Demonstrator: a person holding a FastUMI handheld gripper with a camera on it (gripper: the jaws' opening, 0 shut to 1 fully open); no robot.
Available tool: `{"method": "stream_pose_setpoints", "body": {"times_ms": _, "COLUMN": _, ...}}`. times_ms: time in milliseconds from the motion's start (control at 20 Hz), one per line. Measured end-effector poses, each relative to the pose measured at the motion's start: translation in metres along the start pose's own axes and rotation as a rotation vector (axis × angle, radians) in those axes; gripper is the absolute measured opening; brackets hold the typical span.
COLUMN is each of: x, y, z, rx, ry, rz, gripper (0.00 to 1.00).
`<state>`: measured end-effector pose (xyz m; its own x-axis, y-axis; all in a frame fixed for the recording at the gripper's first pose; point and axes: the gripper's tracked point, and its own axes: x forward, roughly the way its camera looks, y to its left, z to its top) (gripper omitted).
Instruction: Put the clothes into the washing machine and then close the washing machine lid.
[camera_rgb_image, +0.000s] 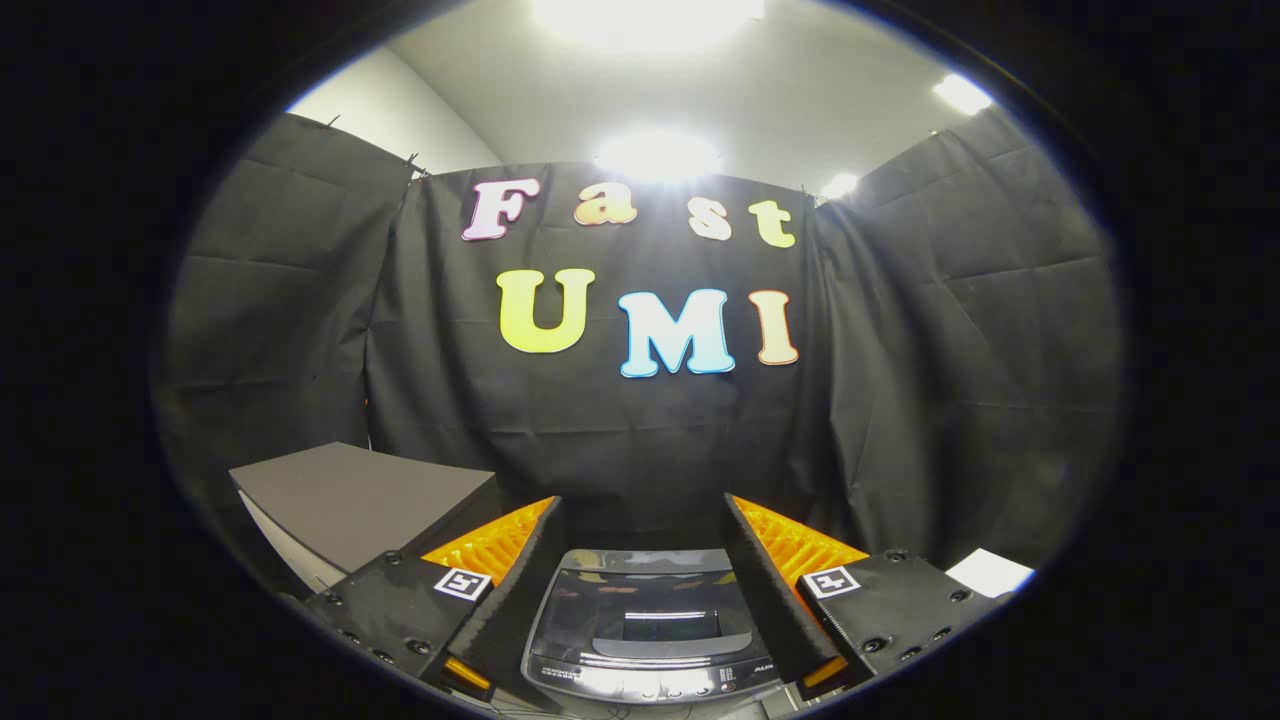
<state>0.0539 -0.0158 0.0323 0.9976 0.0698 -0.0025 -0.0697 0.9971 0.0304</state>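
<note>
Grey and glossy, one washing machine (645, 630) sits low between my gripper's (645, 600) two fingers and just ahead of them, its control strip nearest me and its back toward the booth's black cloth wall. I read its lid (640, 600) as lying flat and down: the dark glass panel catches a reflection and I can make out no open drum. I see no clothes on the machine, beside it or in the gripper, so I cannot say where they are; they may be inside under the lid, or somewhere I cannot see.

My gripper stands wide apart, fingers spread to either side of the machine and holding nothing. It looks to be above the machine and a little back from it, aimed level at the wall rather than down.

The relation that matters, as I judge it: the machine lies straight ahead and below, centred between the fingers, its lid running front to back away from me.

Count: one washing machine, one lid, one gripper. To the left stands one grey box-like cabinet (350, 500); to the right, one pale flat thing (990, 572), too little of it for me to name.

A lid down with no clothes about fits either a loaded, closed machine or one waiting to be opened and filled.
</note>
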Motion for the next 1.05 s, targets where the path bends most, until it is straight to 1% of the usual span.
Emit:
{"method": "stream_pose_setpoints", "body": {"times_ms": 200, "x": -0.026, "y": 0.002, "z": 0.003, "rx": -0.008, "ry": -0.009, "rz": -0.014, "gripper": 0.97}}
{"method": "stream_pose_setpoints", "body": {"times_ms": 400, "x": -0.041, "y": 0.007, "z": 0.001, "rx": -0.010, "ry": -0.009, "rz": -0.014, "gripper": 0.97}}
{"method": "stream_pose_setpoints", "body": {"times_ms": 1050, "x": -0.051, "y": 0.023, "z": 0.011, "rx": -0.010, "ry": -0.037, "rz": -0.005, "gripper": 0.97}}
